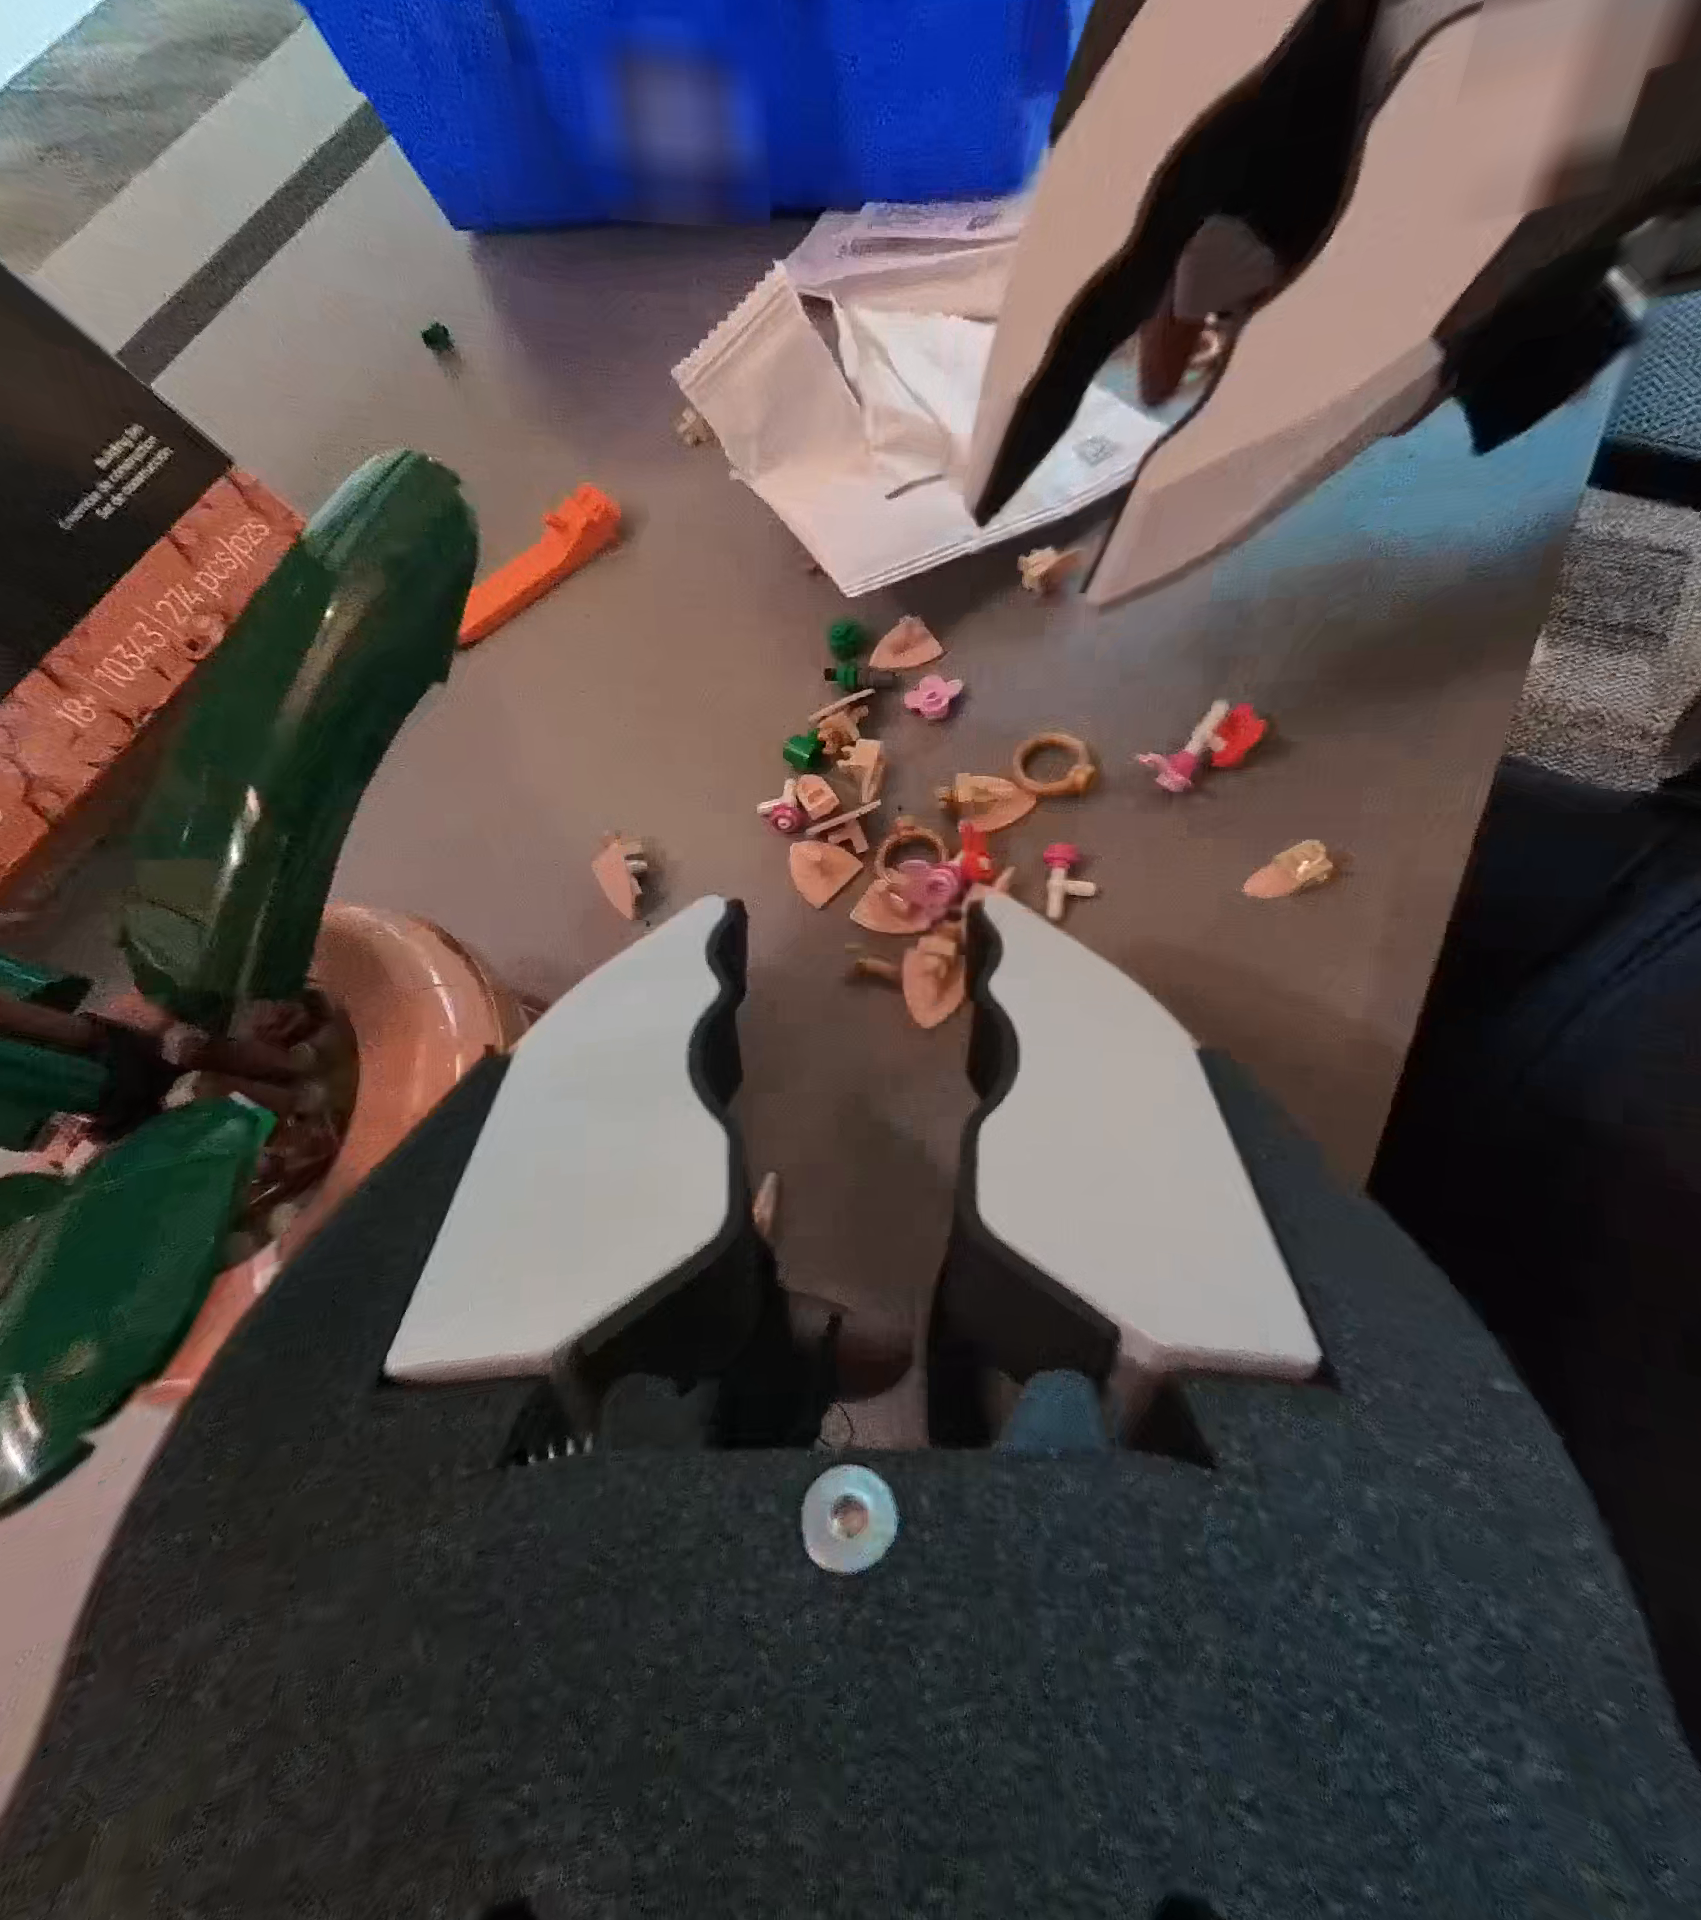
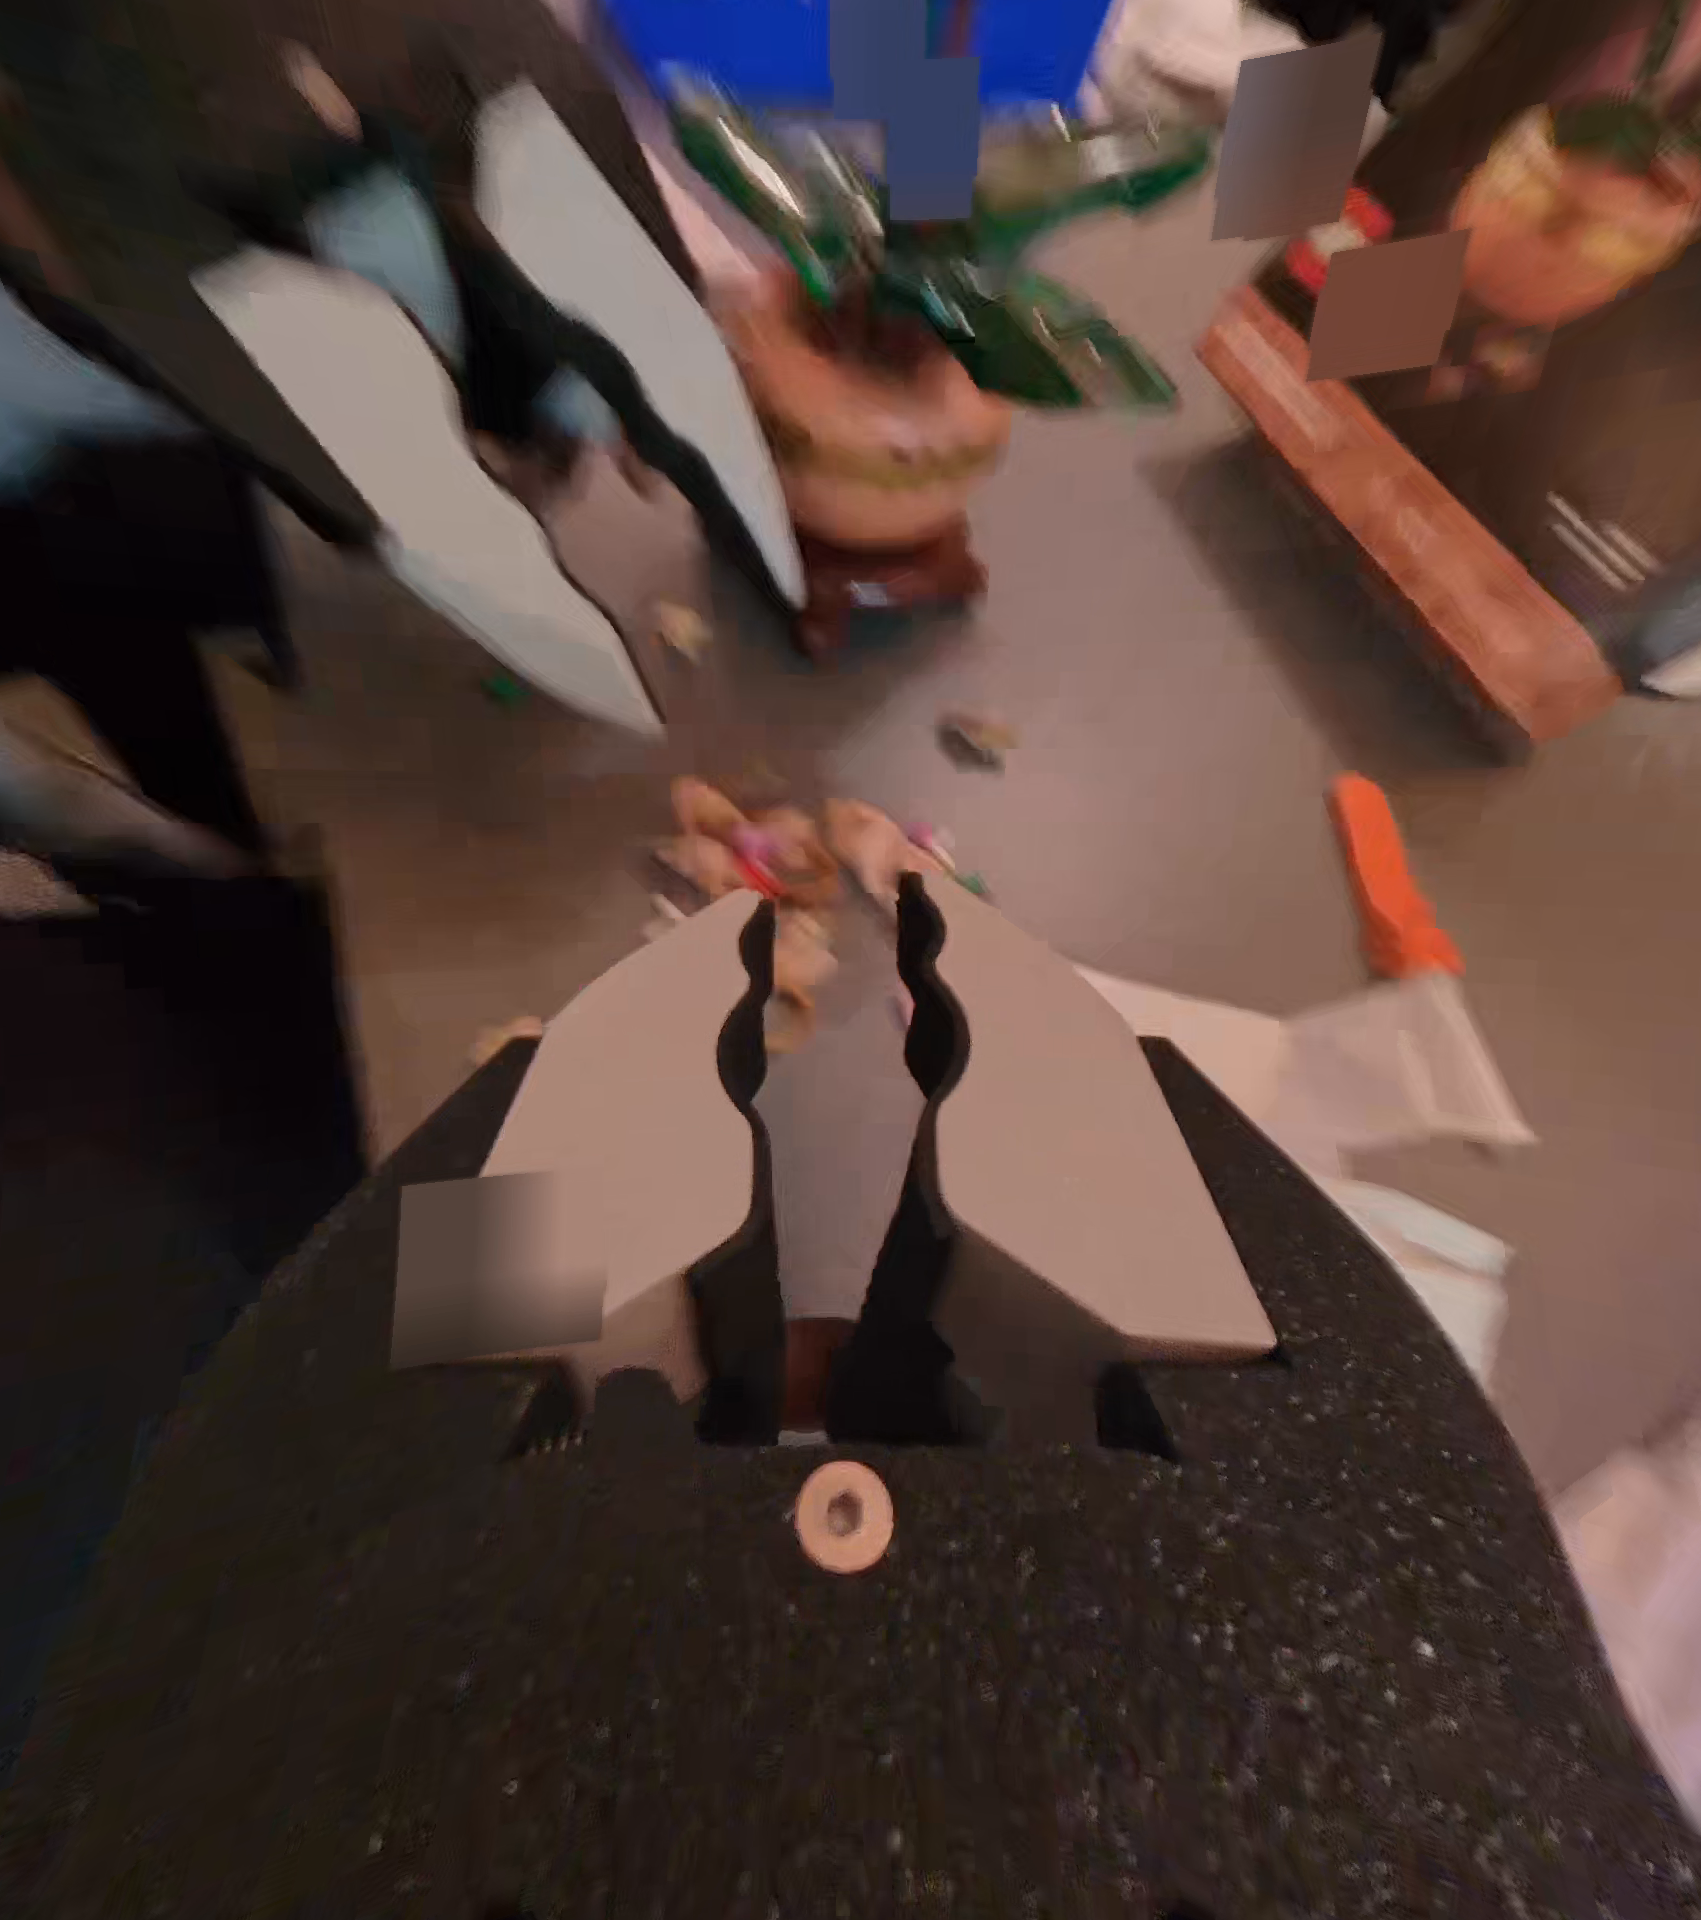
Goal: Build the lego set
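Observation:
A scatter of small tan, pink, red and green lego pieces (image 1: 913,805) lies on the grey table. My left gripper (image 1: 851,914) is open and empty, its tips just short of the near pieces. My right gripper (image 1: 1038,556) hangs open over the far side of the scatter, by the white bags. In the blurred right wrist view my right gripper (image 2: 835,894) is open above the same pieces (image 2: 794,842), with the left gripper (image 2: 721,665) opposite. The built lego plant with dark green leaves (image 1: 306,727) in a pink pot (image 1: 410,1018) stands at the left; it also shows in the right wrist view (image 2: 877,416).
An orange brick separator (image 1: 539,561) lies left of the pieces. Torn white bags (image 1: 887,436) lie at the back. The set's box (image 1: 46,582) stands at far left. A blue bin (image 1: 721,104) is behind. The table edge runs along the right, with a chair beyond. The left gripper's tips are roughly 8 cm from the right gripper's.

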Motion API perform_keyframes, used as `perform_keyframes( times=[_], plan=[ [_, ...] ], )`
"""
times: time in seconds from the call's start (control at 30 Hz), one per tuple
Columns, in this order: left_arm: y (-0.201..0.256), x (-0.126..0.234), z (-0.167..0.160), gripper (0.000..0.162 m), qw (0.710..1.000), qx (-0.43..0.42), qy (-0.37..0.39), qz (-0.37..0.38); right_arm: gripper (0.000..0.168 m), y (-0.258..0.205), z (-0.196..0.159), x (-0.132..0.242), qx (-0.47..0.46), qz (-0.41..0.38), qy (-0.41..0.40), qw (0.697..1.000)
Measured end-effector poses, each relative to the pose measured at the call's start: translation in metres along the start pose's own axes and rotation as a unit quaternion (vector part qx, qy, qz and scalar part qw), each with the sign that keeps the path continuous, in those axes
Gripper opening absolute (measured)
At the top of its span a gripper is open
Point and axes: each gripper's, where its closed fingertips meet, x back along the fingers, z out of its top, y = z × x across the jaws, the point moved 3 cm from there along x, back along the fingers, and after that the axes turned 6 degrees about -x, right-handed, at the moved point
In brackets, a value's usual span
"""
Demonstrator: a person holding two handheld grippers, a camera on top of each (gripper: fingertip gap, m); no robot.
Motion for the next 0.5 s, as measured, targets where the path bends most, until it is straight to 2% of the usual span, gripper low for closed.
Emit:
perform_keyframes(
  times=[0.1, 0.2, 0.3, 0.33, 0.4, 0.47, 0.5],
  plan=[
    [0.004, -0.004, -0.001, 0.043, 0.999, -0.047, 0.001, 0.028, 0.02, -0.029, 0.019, -0.01, -0.084, 0.091, 0.047, 0.991],
    [0.006, -0.009, 0.0, 0.045, 0.992, -0.106, -0.007, 0.067, 0.02, -0.026, 0.019, -0.029, -0.115, 0.077, 0.039, 0.99],
    [0.001, -0.005, -0.005, 0.042, 0.983, -0.146, -0.028, 0.108, 0.021, -0.022, 0.008, -0.044, -0.107, 0.066, -0.015, 0.992],
    [-0.003, 0.001, -0.005, 0.033, 0.981, -0.149, -0.014, 0.125, 0.019, -0.019, 0.007, -0.043, -0.091, 0.049, -0.015, 0.995],
    [-0.005, 0.019, 0.001, 0.016, 0.982, -0.114, 0.058, 0.139, 0.011, -0.019, 0.016, -0.033, -0.059, 0.041, 0.042, 0.997],
    [-0.003, 0.042, 0.007, 0.013, 0.982, -0.028, 0.147, 0.113, 0.007, -0.021, 0.028, -0.018, -0.059, 0.045, 0.129, 0.989],
    [0.001, 0.054, 0.012, 0.018, 0.977, 0.019, 0.2, 0.073, 0.007, -0.023, 0.033, -0.011, -0.065, 0.052, 0.172, 0.982]
  ],
)
